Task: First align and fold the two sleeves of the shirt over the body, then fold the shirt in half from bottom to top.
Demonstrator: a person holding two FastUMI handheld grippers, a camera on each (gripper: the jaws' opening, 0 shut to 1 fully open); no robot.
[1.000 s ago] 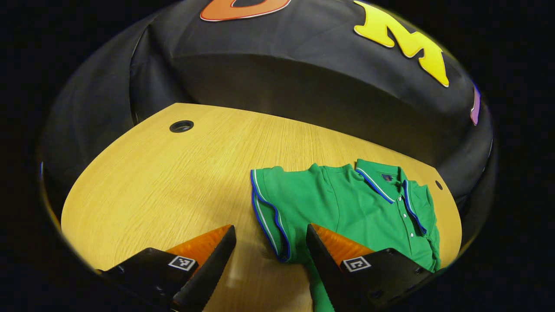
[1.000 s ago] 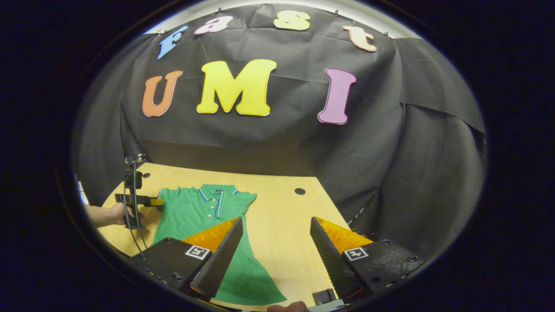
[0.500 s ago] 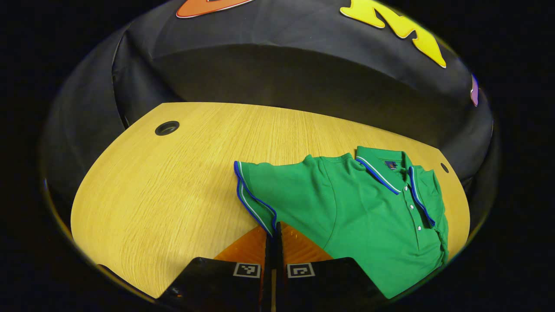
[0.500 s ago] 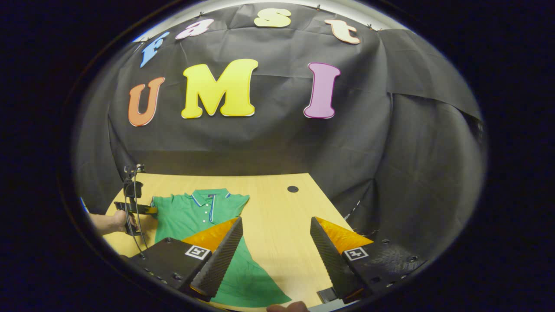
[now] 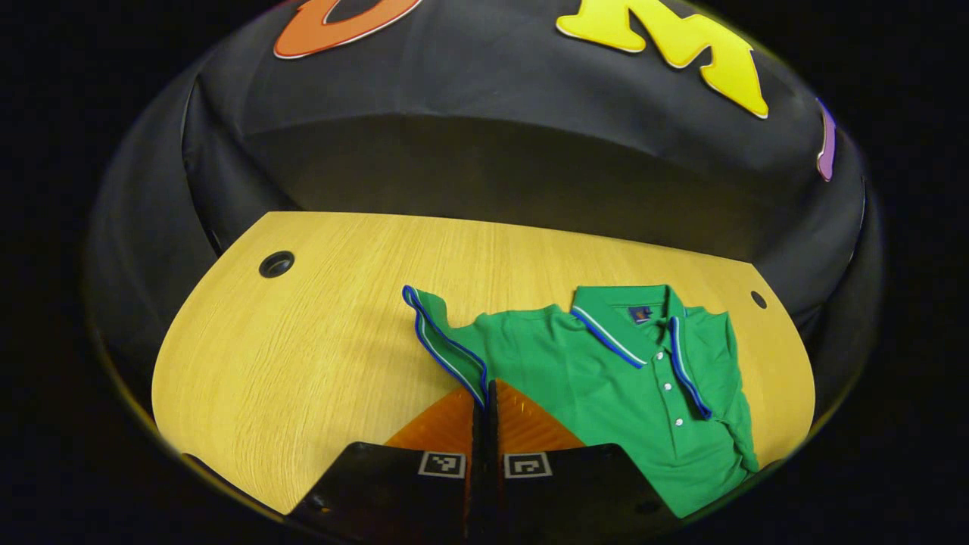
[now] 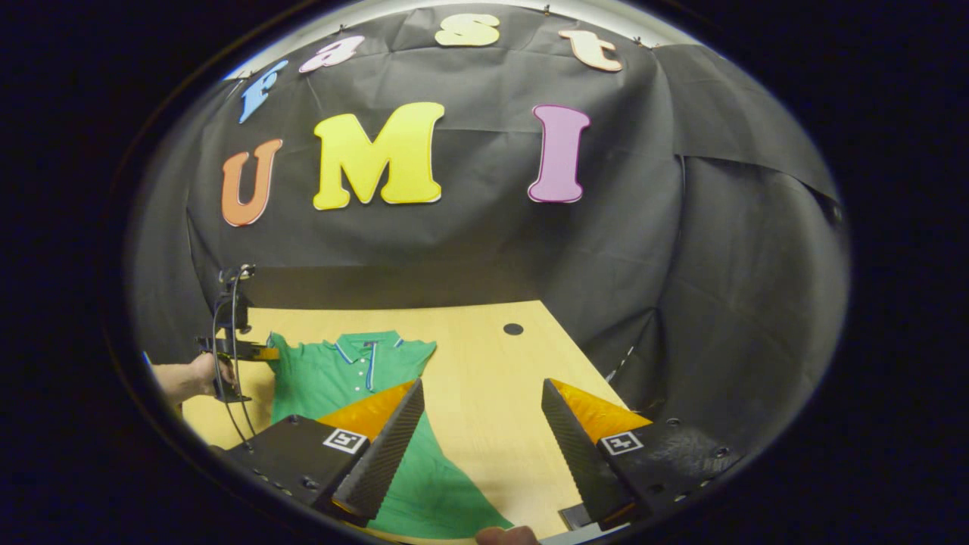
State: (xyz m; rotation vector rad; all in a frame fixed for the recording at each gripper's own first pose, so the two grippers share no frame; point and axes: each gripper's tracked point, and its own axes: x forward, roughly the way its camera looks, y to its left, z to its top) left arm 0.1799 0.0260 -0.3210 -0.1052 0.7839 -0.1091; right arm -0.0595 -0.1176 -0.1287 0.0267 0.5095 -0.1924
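Note:
A green polo shirt (image 5: 636,386) with blue and white trim lies on the wooden table (image 5: 303,356). My left gripper (image 5: 483,393) is shut on the cuff of one sleeve (image 5: 443,344), which is lifted off the table and twisted upward. In the right gripper view the shirt (image 6: 341,371) lies at the left, its hem running under my right gripper's left finger. There the left gripper (image 6: 261,352), held by a hand (image 6: 200,375), pinches the sleeve. My right gripper (image 6: 481,412) hangs open above bare table beside the shirt's lower half.
The table has a cable hole at the far left (image 5: 276,263) and another at the far right (image 5: 758,299). Black cloth walls close in behind and at the sides. A fingertip (image 6: 503,536) shows at the bottom of the right gripper view.
My left gripper closed on the sleeve cuff and has lifted it, so the sleeve now stands up off the table. The right gripper stayed open and hardly moved.

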